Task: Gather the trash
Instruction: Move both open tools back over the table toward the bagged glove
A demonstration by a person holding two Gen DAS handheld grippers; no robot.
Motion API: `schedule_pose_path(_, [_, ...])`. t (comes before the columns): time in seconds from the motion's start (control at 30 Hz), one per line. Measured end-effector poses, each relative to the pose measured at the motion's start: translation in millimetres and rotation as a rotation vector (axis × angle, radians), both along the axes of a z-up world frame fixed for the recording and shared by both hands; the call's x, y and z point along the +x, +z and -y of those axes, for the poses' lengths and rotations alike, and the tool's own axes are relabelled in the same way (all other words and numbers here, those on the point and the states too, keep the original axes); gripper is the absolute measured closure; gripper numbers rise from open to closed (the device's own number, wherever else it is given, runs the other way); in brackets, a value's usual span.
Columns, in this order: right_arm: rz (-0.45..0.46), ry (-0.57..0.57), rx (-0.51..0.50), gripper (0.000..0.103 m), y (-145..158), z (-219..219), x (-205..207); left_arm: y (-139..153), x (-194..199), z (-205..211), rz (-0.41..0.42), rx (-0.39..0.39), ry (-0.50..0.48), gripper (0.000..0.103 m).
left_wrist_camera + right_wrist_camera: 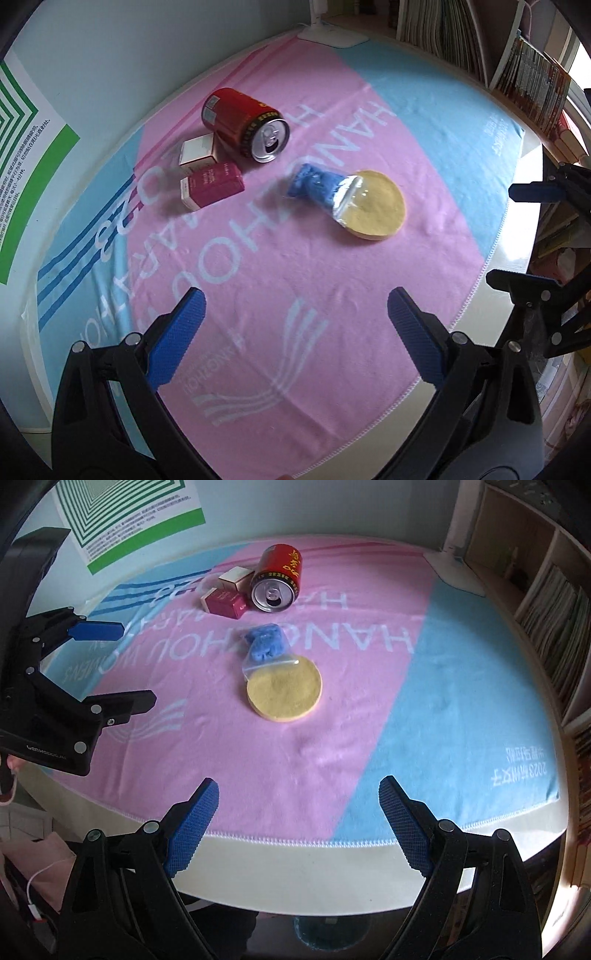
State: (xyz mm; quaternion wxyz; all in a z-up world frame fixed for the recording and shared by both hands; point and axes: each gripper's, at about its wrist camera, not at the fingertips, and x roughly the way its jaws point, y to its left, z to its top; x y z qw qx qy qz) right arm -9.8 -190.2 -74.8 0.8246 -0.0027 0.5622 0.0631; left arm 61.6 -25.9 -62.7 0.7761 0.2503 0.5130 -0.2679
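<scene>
Trash lies scattered on a pink and light blue towel (pixel 280 266) spread over a pale desk (pixel 295 856). In the left wrist view, a red drink can (pixel 242 123) rests on its side in the upper middle of the frame, its opened silver top facing the camera. Just left of the can sits a small white and tan box (pixel 197 149), and just below that a maroon box (pixel 214 184) lies flat. Right of centre, a clear plastic bag with crumpled blue material (pixel 319 186) inside overlaps the left edge of a round yellow sponge pad (pixel 376 206). The left gripper (pixel 295 306) fills the lower frame, its blue-padded jaws spread wide with nothing between them, hovering over the towel. In the right wrist view, the right gripper (pixel 299 794) is likewise wide apart and empty, poised above the near edge of the desk. A green and white poster (pixel 136 517) hangs on the wall at upper left, and bookshelves (pixel 546 602) line the right side.
</scene>
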Motion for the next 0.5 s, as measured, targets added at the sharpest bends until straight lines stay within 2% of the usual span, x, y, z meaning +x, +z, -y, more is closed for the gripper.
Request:
schedule_pose_path(0.23, [-0.036,0.047,-0.005,0.015,-12,-16,39,-6,39,-18,-0.020,0.007,0.048,0.006])
schedule_pose_path(0.5, [-0.069,0.097,0.003,0.015,-27,-12,78,-12,80,-12,-0.015,0.029,0.086,0.006])
